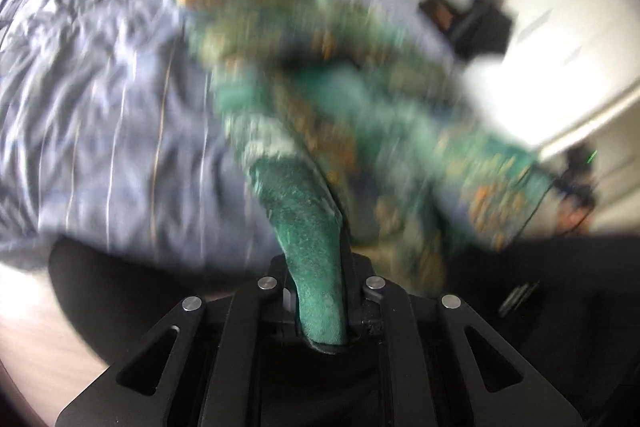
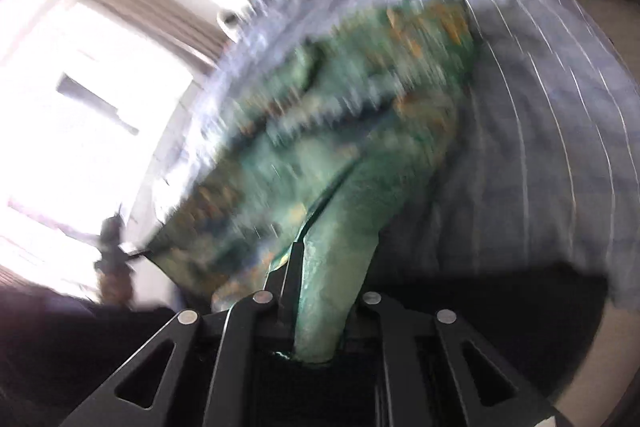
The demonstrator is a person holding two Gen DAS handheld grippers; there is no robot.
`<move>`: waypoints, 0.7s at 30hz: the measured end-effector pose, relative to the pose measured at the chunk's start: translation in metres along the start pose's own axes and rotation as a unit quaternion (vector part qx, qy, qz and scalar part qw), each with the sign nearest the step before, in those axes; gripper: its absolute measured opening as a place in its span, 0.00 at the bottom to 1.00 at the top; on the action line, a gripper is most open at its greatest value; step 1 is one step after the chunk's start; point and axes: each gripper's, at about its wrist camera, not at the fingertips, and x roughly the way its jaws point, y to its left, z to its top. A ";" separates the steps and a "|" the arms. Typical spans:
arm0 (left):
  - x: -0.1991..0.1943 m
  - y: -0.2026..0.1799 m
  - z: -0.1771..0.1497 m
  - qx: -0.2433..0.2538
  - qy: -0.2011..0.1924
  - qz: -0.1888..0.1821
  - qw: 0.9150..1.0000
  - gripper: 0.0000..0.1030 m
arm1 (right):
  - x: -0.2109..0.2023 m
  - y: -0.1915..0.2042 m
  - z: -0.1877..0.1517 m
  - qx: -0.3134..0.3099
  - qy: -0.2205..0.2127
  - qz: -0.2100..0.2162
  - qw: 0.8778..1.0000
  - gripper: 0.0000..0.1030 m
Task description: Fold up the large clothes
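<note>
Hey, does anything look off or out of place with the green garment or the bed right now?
Nothing stands out. The green patterned garment is bunched, pinched in both the left tongs and the right tongs over the blue striped bedding, which is wrinkled. Both views are motion-blurred, so fine damage can't be judged.

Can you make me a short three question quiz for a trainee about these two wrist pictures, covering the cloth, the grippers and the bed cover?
1. True or false: the left gripper is shut on the green patterned garment.
2. Multiple choice: what lies under the garment in the right wrist view? A) a bare wooden floor B) a blue-grey striped bed cover C) a red towel
3. Fill in: the right gripper holds a bunched fold of the garment, so both grippers grip ____ garment.

Key
1. True: a fold of green cloth runs between its closed fingers.
2. B.
3. The same; each view shows the green, orange-flecked cloth pinched in its gripper.
</note>
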 end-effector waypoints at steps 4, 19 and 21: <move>0.002 0.018 0.087 -0.047 -0.078 -0.026 0.996 0.10 | 0.005 0.001 0.069 -0.001 -0.072 0.016 0.997 0.12; 0.125 0.065 0.205 -0.125 -0.036 0.092 0.987 0.36 | 0.137 -0.136 0.205 0.216 -0.099 -0.011 0.971 0.24; 0.106 0.065 0.206 -0.120 -0.053 0.067 0.989 0.63 | 0.127 -0.141 0.209 0.232 -0.111 0.043 0.965 0.48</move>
